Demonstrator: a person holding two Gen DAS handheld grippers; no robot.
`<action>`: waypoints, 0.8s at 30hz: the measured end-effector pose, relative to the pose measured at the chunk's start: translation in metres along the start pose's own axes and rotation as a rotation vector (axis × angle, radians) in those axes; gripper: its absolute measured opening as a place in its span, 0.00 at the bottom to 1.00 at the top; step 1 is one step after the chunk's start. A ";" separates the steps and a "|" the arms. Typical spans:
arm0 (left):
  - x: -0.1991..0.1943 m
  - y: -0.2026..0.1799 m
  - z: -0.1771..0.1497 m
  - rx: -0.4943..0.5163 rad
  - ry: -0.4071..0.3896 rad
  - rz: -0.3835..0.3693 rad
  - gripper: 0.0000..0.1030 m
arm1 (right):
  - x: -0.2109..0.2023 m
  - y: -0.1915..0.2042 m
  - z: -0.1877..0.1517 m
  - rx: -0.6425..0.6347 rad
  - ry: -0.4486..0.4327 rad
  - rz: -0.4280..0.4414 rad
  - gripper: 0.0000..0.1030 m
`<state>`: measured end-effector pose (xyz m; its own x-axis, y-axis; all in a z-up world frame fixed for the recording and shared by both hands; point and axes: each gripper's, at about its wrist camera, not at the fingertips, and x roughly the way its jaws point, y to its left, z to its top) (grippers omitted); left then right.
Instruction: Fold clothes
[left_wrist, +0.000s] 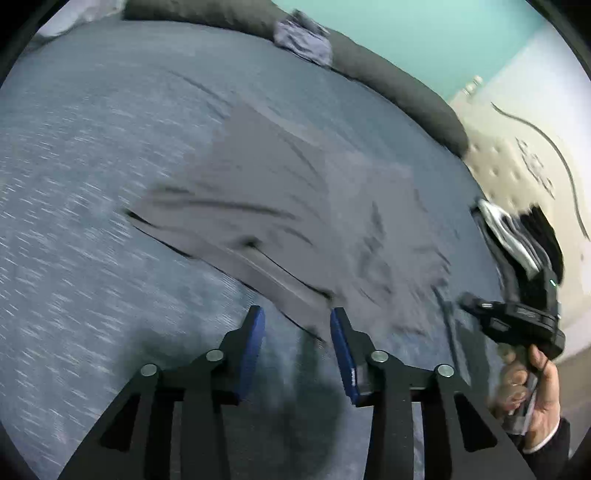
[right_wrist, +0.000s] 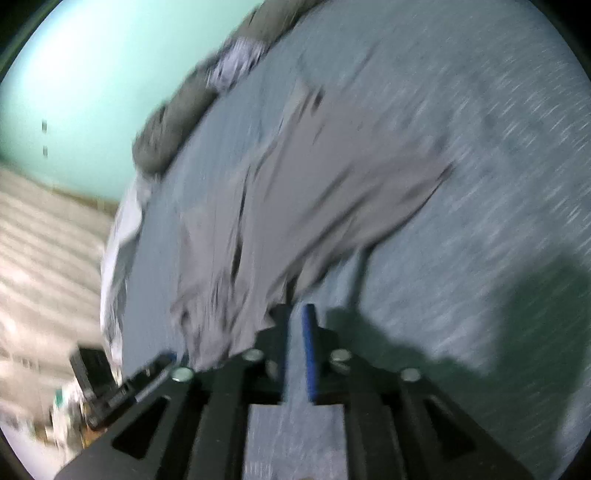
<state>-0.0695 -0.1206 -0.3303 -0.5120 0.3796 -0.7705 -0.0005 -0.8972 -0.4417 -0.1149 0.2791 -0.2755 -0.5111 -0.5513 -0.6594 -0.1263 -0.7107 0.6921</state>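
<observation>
1. Blue-padded fingers of the left gripper (left_wrist: 297, 328) stand wide apart with nothing between them, poised over the near edge of a grey garment (left_wrist: 280, 206).
2. That garment lies spread and creased in the middle of a blue-grey bedspread (left_wrist: 92, 155), its hem just in front of the pads.
3. Around it: a dark bolster (left_wrist: 399, 85) runs along the far edge of the bed with a crumpled pale-blue cloth (left_wrist: 303, 38) on it, and a teal wall (left_wrist: 424, 33) rises behind.
4. Only the left view shows the person's hand (left_wrist: 532, 391) gripping the right gripper (right_wrist: 297, 325) by its handle at the garment's right side.
5. Only the right view, heavily blurred, shows that gripper's fingers drawn narrow at a bunched corner of the garment; whether cloth is pinched between them cannot be told.
</observation>
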 end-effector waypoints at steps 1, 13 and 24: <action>-0.002 0.007 0.005 -0.016 -0.016 0.014 0.41 | -0.004 -0.008 0.007 0.021 -0.037 -0.010 0.31; -0.010 0.074 0.046 -0.196 -0.139 0.123 0.41 | -0.001 -0.068 0.040 0.207 -0.133 -0.050 0.32; 0.002 0.084 0.049 -0.257 -0.136 0.105 0.08 | 0.009 -0.070 0.060 0.133 -0.140 -0.111 0.01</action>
<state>-0.1131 -0.2065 -0.3466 -0.6079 0.2388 -0.7573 0.2671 -0.8366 -0.4782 -0.1618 0.3507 -0.3121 -0.5998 -0.4001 -0.6929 -0.2945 -0.6948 0.6561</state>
